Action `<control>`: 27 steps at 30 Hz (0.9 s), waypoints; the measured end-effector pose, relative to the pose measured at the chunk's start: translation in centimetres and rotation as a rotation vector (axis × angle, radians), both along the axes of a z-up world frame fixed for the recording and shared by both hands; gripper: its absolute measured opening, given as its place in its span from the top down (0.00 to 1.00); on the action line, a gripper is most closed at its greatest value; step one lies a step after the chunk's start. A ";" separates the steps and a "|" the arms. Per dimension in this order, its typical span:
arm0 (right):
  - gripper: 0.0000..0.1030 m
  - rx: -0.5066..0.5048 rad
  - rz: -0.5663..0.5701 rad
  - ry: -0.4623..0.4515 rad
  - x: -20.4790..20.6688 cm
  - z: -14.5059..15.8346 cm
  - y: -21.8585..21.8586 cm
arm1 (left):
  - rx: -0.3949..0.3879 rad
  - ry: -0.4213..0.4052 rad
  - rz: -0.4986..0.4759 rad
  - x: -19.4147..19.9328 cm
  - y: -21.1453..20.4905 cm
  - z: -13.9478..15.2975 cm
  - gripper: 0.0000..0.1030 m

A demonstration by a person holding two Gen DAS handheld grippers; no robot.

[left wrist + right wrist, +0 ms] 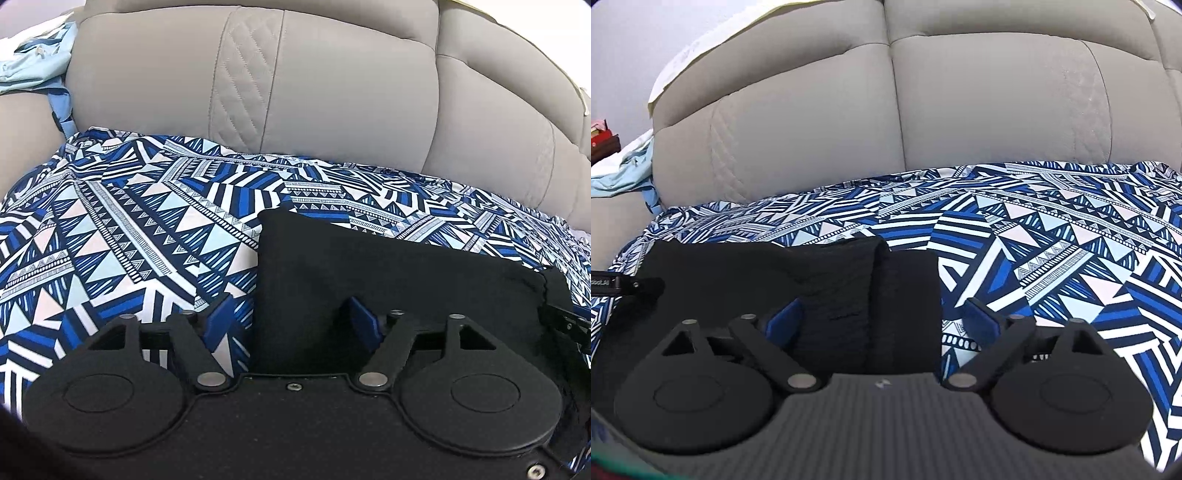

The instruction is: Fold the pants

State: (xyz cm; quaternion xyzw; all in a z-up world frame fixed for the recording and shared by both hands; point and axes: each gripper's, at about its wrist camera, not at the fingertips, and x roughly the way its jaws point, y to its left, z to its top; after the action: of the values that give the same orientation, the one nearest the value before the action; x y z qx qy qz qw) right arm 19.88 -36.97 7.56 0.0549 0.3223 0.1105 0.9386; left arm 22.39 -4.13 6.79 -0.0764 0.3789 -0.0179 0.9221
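The black pants [369,266] lie folded into a compact rectangle on a blue and white patterned sheet [122,229] over the sofa seat. In the left wrist view my left gripper [291,317] is open, its blue pads either side of the bundle's left edge. In the right wrist view the pants [812,273] show a fold ridge near their right edge. My right gripper [882,319] is open and straddles that right edge, its left pad [785,321] over the fabric, its right pad [982,319] over the sheet [1052,251]. The left gripper's tip shows at the far left [624,286].
A grey sofa backrest [314,81] rises behind the sheet, also in the right wrist view [923,110]. Light blue cloth [33,59] lies on the armrest at the left. A small red object [602,138] sits at the far left.
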 end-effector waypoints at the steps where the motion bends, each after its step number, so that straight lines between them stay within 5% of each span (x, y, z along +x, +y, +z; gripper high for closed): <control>1: 0.18 0.007 0.006 -0.002 -0.1 0.0 0.0 | -0.002 -0.001 -0.004 0.1 0.0 -0.1 0.29; 6: 0.37 0.046 0.027 -0.013 -0.3 0.1 0.2 | -0.017 -0.004 -0.037 0.7 -0.1 -0.4 0.16; 10: 0.40 0.061 0.027 -0.015 -0.3 0.1 0.3 | -0.029 -0.007 -0.038 1.2 -0.1 -0.5 0.17; 11: 0.41 0.066 0.025 -0.015 -0.3 0.1 0.3 | -0.032 -0.013 -0.031 1.2 0.0 -0.5 0.24; 13: 0.43 0.074 0.022 -0.014 -0.2 0.0 0.4 | -0.060 -0.033 -0.025 1.0 0.2 -0.4 0.62; 16: 0.49 0.085 0.015 -0.017 0.0 0.0 0.7 | -0.076 -0.051 0.006 0.8 0.6 -0.1 0.81; 18: 0.62 0.104 0.021 -0.018 0.3 0.1 1.2 | -0.042 -0.071 0.019 0.8 0.6 0.2 0.84; 27: 0.66 0.089 0.018 -0.019 4.4 0.4 5.2 | 0.072 -0.081 0.102 5.8 2.4 0.4 0.86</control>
State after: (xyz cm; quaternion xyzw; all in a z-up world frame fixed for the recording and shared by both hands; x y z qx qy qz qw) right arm 24.31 -31.79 7.94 0.0927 0.3085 0.1339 0.9372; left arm 28.17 -1.76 7.19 -0.0616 0.3375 0.0396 0.9385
